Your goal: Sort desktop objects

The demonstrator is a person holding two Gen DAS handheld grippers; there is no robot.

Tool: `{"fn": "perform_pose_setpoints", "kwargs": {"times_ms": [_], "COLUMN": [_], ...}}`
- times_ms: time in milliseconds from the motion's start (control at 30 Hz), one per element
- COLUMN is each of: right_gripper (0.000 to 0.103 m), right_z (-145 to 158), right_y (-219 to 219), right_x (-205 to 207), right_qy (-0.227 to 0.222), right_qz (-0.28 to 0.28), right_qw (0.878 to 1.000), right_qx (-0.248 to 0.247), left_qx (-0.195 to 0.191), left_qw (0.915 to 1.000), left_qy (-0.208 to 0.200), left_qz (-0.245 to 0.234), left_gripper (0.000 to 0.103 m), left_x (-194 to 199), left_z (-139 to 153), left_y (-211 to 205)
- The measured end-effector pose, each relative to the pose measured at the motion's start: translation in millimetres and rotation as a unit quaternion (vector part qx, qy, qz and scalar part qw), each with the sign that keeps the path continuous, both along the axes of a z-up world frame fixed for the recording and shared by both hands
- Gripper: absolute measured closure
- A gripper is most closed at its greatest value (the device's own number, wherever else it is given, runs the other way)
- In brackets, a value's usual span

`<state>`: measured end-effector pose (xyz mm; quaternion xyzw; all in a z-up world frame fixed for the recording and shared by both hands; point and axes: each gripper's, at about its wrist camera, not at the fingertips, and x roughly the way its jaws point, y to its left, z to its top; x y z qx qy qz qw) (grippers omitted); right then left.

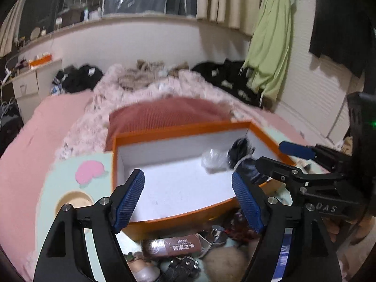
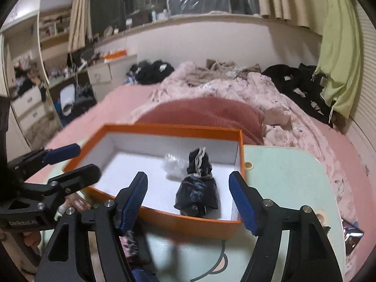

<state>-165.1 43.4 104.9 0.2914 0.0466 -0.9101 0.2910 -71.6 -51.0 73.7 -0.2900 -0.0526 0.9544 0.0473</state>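
An orange box (image 1: 178,128) with a white inside stands on a small mint-green table (image 1: 68,176). In it lie a black drawstring pouch (image 2: 197,192) and a crumpled clear plastic bag (image 2: 174,165); both also show in the left wrist view, pouch (image 1: 240,149) and bag (image 1: 212,159). My left gripper (image 1: 188,192) is open and empty, over the box's near wall. My right gripper (image 2: 191,199) is open and empty, with the pouch lying between and beyond its fingertips. Each gripper appears in the other's view, left gripper (image 2: 63,162) and right gripper (image 1: 279,155).
Loose items lie in front of the box: a brown packet with print (image 1: 174,246), a beige fluffy ball (image 1: 225,265), dark keys or clips (image 1: 183,268). A dark card (image 2: 352,237) lies at the table's right edge (image 2: 305,176). A bed with a red cushion (image 2: 206,110) is behind.
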Motion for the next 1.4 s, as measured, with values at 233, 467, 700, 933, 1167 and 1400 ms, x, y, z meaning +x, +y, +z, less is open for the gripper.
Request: {"fn": "perform_pose_setpoints", "kwargs": {"times_ms": [233,467,700,933,1167,1400], "right_gripper": [0.018,0.018,0.013,0.000,0.000,0.000], "right_z": [8.7,-35.5,-70.0,-77.0,-72.1,-71.7], "right_y": [21.3,44.9,46.0,51.5,48.0,47.5], "right_x": [62.9,118.3,130.9,126.0,123.0,123.0], "right_qy": [0.014,-0.053,-0.067,-0.076,-0.074,-0.074], "right_qz": [0.030,0.056,0.028,0.020,0.019,0.019], "right_qw": [0.999,0.994,0.990,0.989,0.990,0.990], "right_qx": [0.027,0.078,0.123,0.122,0.121,0.122], "left_qx": [-0.004,-0.005,-0.024,-0.055,-0.055,-0.055], "left_qw": [0.9994,0.9962,0.9902,0.9880,0.9882,0.9882], "left_qy": [-0.012,-0.077,-0.136,-0.142,-0.140,-0.140], "left_qz": [-0.031,-0.041,-0.020,-0.027,-0.027,-0.027], "left_gripper": [0.026,0.026,0.025,0.000,0.000,0.000], "left_x": [51.9,108.8,105.7,101.3,102.6,102.9], "left_z": [12.7,-27.1,-66.4,-74.3,-74.7,-74.8], "left_y": [10.3,26.6,33.1,42.6,41.9,41.5]}}
